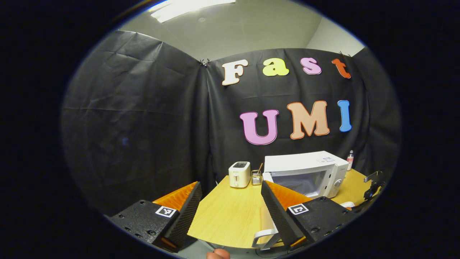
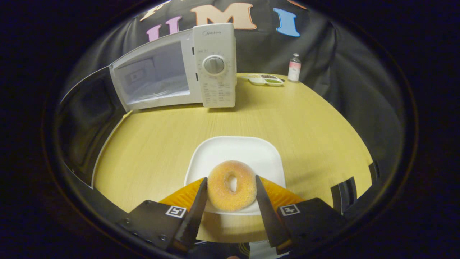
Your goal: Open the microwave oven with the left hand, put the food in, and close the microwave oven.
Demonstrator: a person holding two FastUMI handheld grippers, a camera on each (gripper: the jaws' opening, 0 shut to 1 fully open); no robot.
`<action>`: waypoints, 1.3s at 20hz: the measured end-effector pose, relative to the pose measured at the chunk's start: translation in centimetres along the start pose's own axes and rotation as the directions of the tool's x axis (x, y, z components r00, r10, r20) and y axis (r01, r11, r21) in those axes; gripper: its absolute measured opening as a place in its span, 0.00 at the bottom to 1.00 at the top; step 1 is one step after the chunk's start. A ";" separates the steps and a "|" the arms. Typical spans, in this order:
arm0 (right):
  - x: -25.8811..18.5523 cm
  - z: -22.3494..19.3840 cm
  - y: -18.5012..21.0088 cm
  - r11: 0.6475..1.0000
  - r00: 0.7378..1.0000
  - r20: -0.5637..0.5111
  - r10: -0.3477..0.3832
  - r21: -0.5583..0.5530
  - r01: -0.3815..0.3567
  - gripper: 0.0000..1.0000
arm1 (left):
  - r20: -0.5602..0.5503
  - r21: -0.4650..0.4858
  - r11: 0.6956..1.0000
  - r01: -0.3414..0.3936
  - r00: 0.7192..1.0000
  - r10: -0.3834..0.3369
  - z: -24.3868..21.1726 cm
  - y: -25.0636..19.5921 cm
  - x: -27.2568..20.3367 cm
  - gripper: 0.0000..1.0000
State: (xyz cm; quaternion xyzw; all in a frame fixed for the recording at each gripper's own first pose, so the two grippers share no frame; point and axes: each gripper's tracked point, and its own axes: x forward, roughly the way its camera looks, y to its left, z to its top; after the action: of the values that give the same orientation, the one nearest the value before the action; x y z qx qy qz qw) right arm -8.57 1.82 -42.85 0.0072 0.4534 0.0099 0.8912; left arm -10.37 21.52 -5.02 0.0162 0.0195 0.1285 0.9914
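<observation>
Sugared donut [image 2: 231, 185] sits between our right gripper [image 2: 231, 192] fingers, gripped above the plate [image 2: 233, 151]; left gripper [image 1: 230, 201] gapes before the microwave [image 1: 305, 172].

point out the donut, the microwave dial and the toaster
donut [image 2: 232, 185], right gripper view, on its sugared ring left of the hole
microwave dial [image 2: 214, 65], right gripper view, on the knob's centre
toaster [image 1: 239, 175], left gripper view, on its front face
</observation>
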 end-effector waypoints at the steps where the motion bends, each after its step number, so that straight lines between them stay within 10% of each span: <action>1: -0.2 -0.1 0.2 0.999 1.000 -0.011 0.018 0.032 -0.017 0.61 | 0.006 -0.001 1.000 0.008 1.000 -0.008 0.2 -0.4 0.2 1.00; 8: -0.9 2.0 1.3 0.964 0.995 0.005 0.103 0.246 -0.101 0.61 | 0.018 -0.032 0.999 0.030 0.999 -0.029 0.7 -1.2 0.3 0.97; 17: -3.1 6.7 11.1 0.821 0.938 0.074 0.338 0.463 -0.333 0.61 | 0.068 -0.085 0.996 0.032 0.997 -0.027 3.0 -2.5 -0.3 0.97; 26: -0.5 14.3 21.8 0.579 0.870 0.227 0.438 0.669 -0.466 0.61 | 0.058 -0.090 0.995 0.051 0.997 -0.046 3.3 -2.8 -0.7 0.98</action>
State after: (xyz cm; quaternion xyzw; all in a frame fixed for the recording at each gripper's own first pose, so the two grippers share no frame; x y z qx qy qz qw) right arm 2.50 23.51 -33.56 0.4624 0.3881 0.0621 0.7948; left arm -10.16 18.54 -1.85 -0.0260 -0.0137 0.1048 0.9941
